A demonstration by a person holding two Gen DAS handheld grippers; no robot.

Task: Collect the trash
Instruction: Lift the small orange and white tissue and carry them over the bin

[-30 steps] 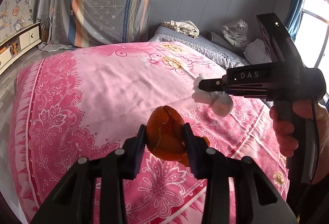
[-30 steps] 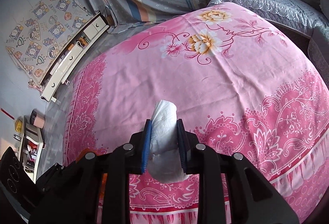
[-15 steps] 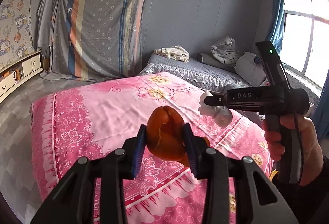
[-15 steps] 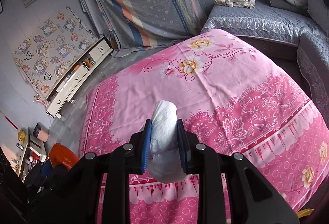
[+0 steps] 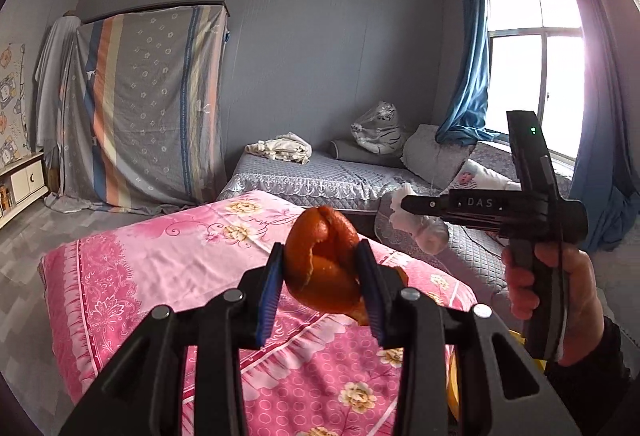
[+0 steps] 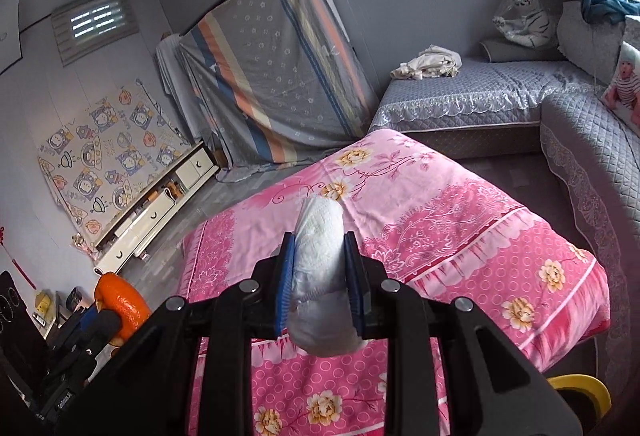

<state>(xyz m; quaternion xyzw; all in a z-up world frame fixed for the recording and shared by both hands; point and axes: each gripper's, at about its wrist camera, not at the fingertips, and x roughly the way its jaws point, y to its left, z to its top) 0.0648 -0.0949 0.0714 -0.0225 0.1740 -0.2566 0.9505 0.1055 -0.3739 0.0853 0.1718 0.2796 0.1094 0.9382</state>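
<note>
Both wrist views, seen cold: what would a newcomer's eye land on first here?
Probably the orange peel, pinched between the left gripper's fingers in the centre foreground of its view. Next, the crumpled white tissue clamped in the right gripper, likewise front and centre. Behind both lies the bright pink floral bedspread, filling the middle of the room.

Bed [image 6: 420, 204] under pink floral quilt [image 5: 168, 268]
</note>
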